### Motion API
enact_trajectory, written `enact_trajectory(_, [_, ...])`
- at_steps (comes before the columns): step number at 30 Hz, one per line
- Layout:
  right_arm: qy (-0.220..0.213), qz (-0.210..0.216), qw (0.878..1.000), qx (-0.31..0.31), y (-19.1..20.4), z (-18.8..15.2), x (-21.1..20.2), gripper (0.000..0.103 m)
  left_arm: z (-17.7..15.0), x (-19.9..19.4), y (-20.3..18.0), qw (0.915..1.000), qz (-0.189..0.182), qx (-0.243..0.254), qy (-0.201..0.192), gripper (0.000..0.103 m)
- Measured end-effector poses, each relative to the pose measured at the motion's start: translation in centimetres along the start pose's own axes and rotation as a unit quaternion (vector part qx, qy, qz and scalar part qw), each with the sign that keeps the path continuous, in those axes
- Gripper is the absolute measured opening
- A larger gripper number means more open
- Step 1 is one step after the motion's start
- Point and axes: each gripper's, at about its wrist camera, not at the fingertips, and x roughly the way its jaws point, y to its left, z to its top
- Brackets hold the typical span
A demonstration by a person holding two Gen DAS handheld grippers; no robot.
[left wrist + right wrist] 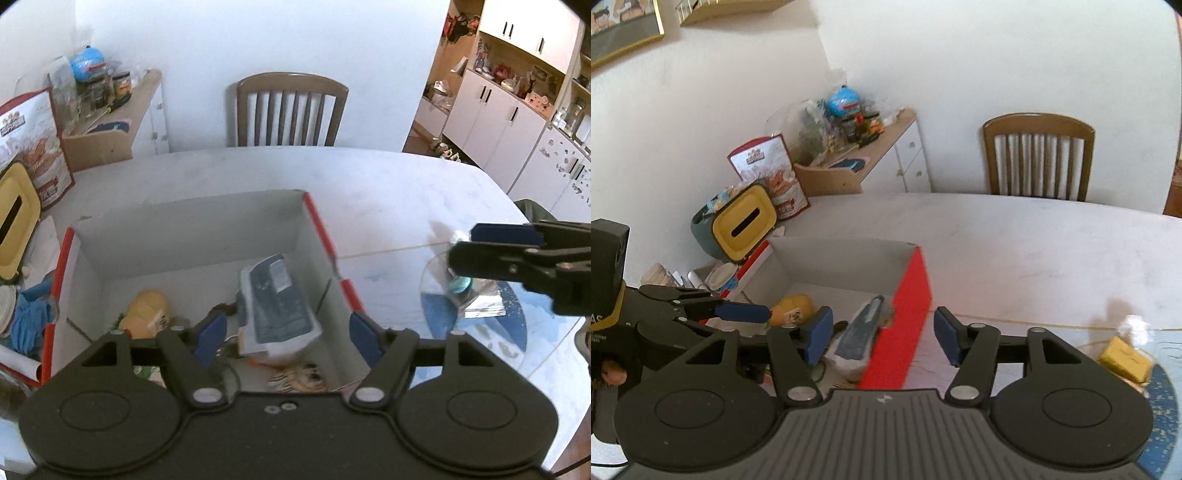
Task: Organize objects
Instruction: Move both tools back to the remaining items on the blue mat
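— Left gripper (286, 338), how does it stand?
— Spread wide and empty above the red-and-white cardboard box (192, 236); a yellow plush toy (147, 314) and grey-blue packet (277, 306) lie below it.
— Right gripper (882, 334)?
— Wide open, empty, straddling the box's red wall; a small yellow pack (1124, 360) lies to its right.

Left claw (288, 341) gapes over the box (192, 218) holding a blue packet (277, 302).
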Motion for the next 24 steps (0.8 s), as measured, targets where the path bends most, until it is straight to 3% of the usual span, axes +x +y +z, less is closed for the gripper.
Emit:
enact_trajectory(6, [-0.020,-0.017,1.000,0.007,-3.1,-0.8,-3.4,0.070,0.4,0.0,-2.3,0.9999,0.003,0.000,-0.013,0.079])
enact_trajectory(24, [-0.032,-0.101,0.993,0.051,-14.9,-5.4,-10.8,0.076,1.7,1.9,-11.3,0.9993,-0.001,0.018,-0.032,0.094])
